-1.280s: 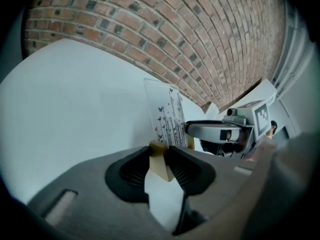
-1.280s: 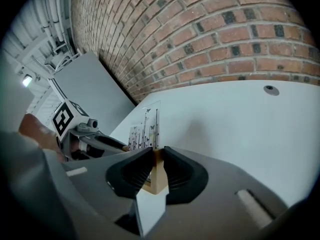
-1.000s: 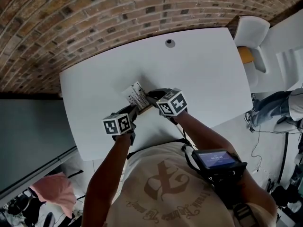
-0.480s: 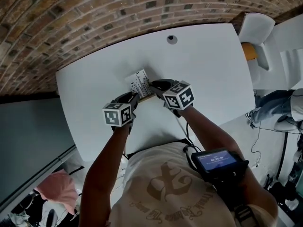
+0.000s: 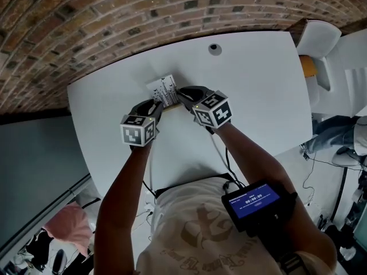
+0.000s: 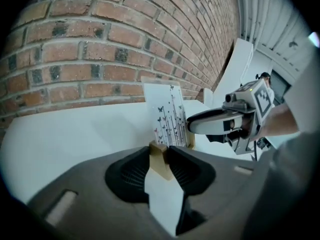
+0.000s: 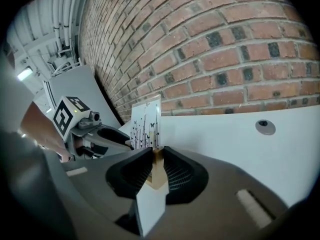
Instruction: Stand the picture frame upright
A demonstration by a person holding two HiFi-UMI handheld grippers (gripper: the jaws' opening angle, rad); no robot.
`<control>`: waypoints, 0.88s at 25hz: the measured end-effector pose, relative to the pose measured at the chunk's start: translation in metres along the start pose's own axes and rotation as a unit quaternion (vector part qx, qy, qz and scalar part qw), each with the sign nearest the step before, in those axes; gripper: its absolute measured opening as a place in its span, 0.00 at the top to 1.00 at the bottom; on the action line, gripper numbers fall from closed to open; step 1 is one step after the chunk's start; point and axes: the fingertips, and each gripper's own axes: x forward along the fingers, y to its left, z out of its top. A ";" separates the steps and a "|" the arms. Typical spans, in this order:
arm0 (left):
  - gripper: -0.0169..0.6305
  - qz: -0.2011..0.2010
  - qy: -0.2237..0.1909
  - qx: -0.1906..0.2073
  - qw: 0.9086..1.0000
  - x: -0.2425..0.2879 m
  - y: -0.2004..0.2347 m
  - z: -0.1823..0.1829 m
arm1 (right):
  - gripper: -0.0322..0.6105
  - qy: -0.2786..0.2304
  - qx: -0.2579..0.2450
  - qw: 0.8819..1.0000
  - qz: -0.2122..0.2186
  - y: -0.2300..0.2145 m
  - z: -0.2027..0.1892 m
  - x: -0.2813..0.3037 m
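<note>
The picture frame [image 5: 167, 90], a white print of butterflies and stems in a light wooden rim, stands nearly upright on the white table [image 5: 252, 90], with a gripper at each side. My left gripper [image 5: 156, 105] is shut on its left wooden edge, seen close between the pads in the left gripper view [image 6: 159, 156]. My right gripper [image 5: 182, 94] is shut on its right edge [image 7: 156, 159]. The frame's printed face [image 6: 170, 116] shows past the left jaws, and again in the right gripper view [image 7: 146, 121]. Each gripper sees the other across the frame.
A brick wall [image 5: 114, 16] runs along the table's far edge. A round grey cable port [image 5: 214, 48] sits in the tabletop behind the frame. A white chair [image 5: 318, 39] stands at the far right corner. Another person's legs [image 5: 338, 136] are on the floor to the right.
Both grippers have carried the frame farther across the table toward the wall. The frame has tipped up from a slant to nearly upright.
</note>
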 end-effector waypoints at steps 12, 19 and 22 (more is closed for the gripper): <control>0.78 0.054 -0.012 0.073 0.996 0.020 0.065 0.040 | 0.83 -0.027 -0.038 0.999 -0.004 -0.022 0.042 0.055; 0.78 0.080 -0.021 0.118 0.990 0.036 0.092 0.061 | 0.83 -0.039 -0.053 0.998 -0.009 -0.041 0.059 0.077; 0.78 0.093 -0.025 0.129 0.987 0.044 0.102 0.071 | 0.83 -0.045 -0.064 0.997 -0.011 -0.050 0.068 0.085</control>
